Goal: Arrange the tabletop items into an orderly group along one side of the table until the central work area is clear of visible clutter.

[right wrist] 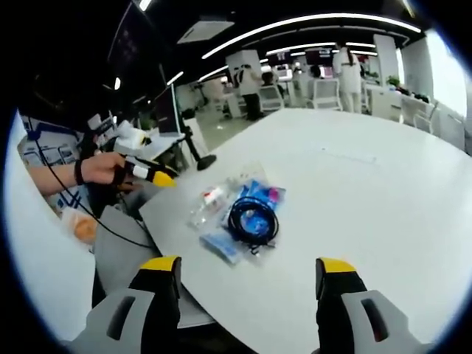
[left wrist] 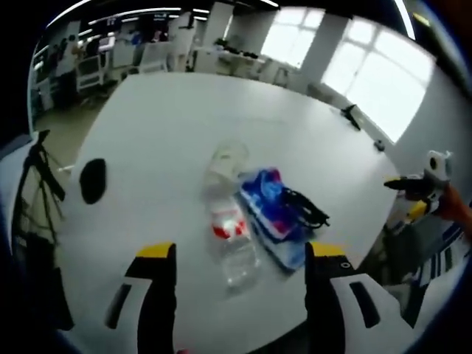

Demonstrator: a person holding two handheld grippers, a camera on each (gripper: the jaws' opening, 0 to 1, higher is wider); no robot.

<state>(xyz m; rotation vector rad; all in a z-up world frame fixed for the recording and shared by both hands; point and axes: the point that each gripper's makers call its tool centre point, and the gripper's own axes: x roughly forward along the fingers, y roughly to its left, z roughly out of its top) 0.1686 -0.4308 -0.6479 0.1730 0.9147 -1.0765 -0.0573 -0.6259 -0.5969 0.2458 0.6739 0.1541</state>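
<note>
Clear plastic bottle (left wrist: 230, 221) with red label, lying on its side near the white table's (left wrist: 169, 133) near edge, touching a flat blue printed packet (left wrist: 269, 214) on its right, topped by a coiled black cable (left wrist: 306, 208).

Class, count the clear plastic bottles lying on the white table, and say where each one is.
1. The bottle lies on its side near the table edge, beside the blue packet and coiled black cable. Another could be hidden under the pile.

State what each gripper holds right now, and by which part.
Nothing is held. The left gripper and right gripper both stand open, short of the plastic bottle and coiled black cable.
</note>
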